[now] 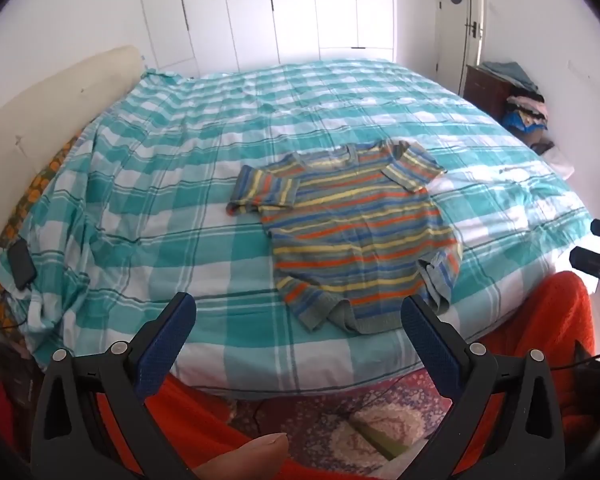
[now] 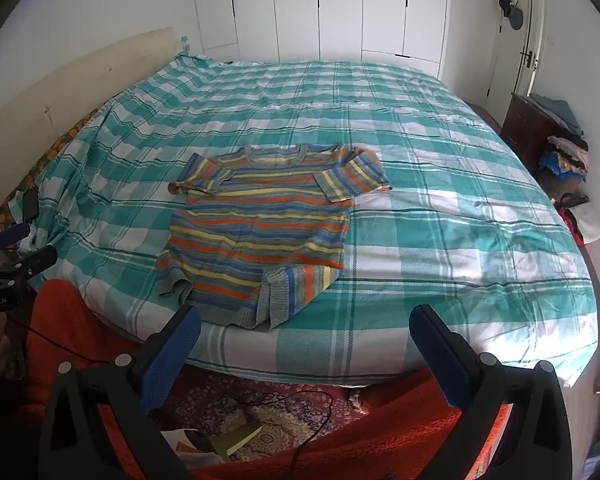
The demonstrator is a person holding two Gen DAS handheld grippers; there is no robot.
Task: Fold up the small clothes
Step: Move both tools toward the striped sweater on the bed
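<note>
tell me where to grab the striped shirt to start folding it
Take the striped shirt by its sleeves, one per gripper, coming from the hem side at the near bed edge. It lies flat, collar away, sleeves spread outward; both grippers are open and empty.

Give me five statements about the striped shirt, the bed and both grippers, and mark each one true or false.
1. The striped T-shirt lies spread out on the checked bedspread. True.
2. The left gripper is clamped on the shirt's hem. False: its jaws are open, short of the shirt.
3. The right gripper is open and holds nothing. True.
4. The shirt is already folded into a neat square. False: both sleeves are out; only the hem is rumpled.
5. A dark phone lies near the bed's left edge. True.
</note>
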